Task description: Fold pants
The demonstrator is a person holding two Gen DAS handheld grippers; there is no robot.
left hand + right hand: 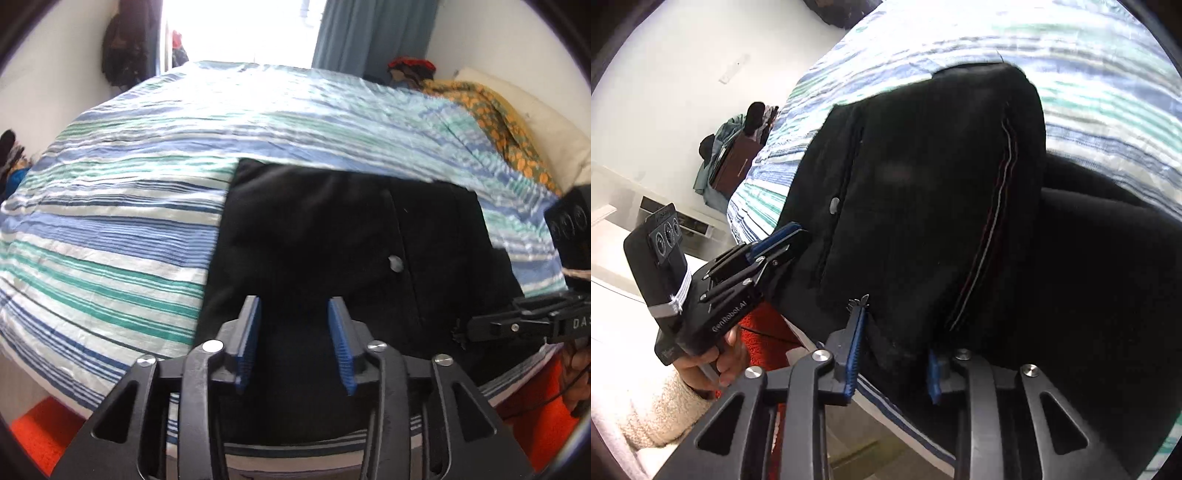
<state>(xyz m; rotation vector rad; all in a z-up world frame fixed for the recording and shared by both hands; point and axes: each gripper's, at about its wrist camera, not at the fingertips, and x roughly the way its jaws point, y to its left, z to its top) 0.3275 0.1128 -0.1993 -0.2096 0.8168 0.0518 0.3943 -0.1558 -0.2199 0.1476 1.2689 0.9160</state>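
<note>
Checking slip and bunching risks at the near hem

**Risks.** The pair of black woven pants (332, 229), already doubled over with its small grey button (395, 263) showing, lies on the blue, green and white striped duvet (129, 221) close to the bed's near edge. Only one corner is secured. If that corner is lifted or dragged alone, the unheld side would likely lag and skew the fold. The frayed hem offers a thin bite, so in my judgement it could pull free under tension. Cloth hanging at the mattress edge could also slide off toward the orange rug (37, 424).

**Left gripper (294, 301).** Blue ribbed pads stand apart with nothing between them, poised over the pants at 6 o'clock in the left wrist view and angled downward. In the right wrist view it sits at 9 o'clock beside the pants' edge, gripped by a hand (716, 362) in a cream fleece sleeve (653, 413).

**Right gripper (895, 332).** Pinching a bunched fold of the black hem between its pads, pitched down. From the left wrist view it enters at 4 o'clock.
</note>
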